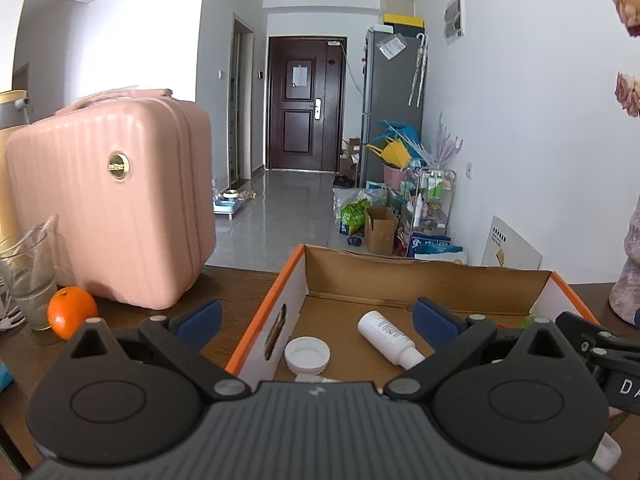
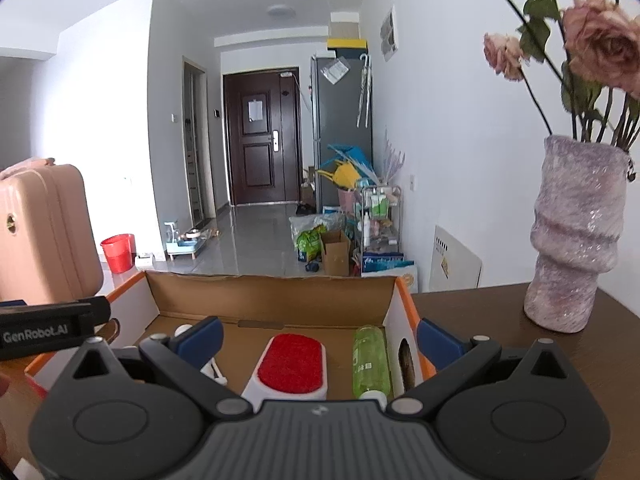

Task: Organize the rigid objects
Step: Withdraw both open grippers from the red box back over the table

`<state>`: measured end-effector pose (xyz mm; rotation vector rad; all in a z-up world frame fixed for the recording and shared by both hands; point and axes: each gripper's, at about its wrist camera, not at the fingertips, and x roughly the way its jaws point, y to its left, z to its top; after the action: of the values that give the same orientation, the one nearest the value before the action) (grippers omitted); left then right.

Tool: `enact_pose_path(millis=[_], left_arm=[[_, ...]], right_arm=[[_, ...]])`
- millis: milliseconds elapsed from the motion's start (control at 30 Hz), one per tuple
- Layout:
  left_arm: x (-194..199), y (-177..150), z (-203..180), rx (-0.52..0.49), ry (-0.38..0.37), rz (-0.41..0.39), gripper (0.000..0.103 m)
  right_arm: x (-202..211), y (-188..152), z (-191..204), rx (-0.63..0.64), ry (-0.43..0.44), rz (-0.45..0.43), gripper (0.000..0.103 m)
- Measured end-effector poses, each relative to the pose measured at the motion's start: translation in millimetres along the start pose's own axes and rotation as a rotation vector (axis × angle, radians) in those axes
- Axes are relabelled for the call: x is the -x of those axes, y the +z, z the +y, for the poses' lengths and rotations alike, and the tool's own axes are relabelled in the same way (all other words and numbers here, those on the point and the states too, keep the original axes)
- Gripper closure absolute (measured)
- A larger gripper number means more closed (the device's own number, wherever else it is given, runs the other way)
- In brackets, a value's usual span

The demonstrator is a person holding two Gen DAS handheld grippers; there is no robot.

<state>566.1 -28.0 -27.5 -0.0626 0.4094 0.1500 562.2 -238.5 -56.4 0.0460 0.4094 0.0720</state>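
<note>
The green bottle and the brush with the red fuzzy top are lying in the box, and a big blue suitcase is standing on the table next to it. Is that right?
Nearly. The suitcase is pink, not blue; the left wrist view shows it best. The rest holds: the green bottle and the red-topped brush lie in the box, seen in the right wrist view.

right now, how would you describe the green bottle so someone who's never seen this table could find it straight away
Start at the open cardboard box with orange edges on the dark wooden table. Inside it, look along the right-hand wall, next to the white brush with a red pad. The green bottle lies on its side there, the only translucent lime-green thing in the box.
</note>
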Motion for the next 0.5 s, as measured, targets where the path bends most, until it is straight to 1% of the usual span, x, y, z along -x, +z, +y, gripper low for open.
enact_pose_path(millis=[133,233,500], left_arm=[[15,-5,7,0.01,0.005,-0.018,0.0],[26,-11,11,-0.002,-0.009,-0.015,0.0],[64,-32,25,-0.009,-0.008,-0.018,0.0]], right_arm=[[19,-3,2,0.014,0.007,-0.032,0.0],[35,-7,4,0.025,0.011,-0.055,0.0],[78,-20,10,0.044,0.02,-0.095,0.0]])
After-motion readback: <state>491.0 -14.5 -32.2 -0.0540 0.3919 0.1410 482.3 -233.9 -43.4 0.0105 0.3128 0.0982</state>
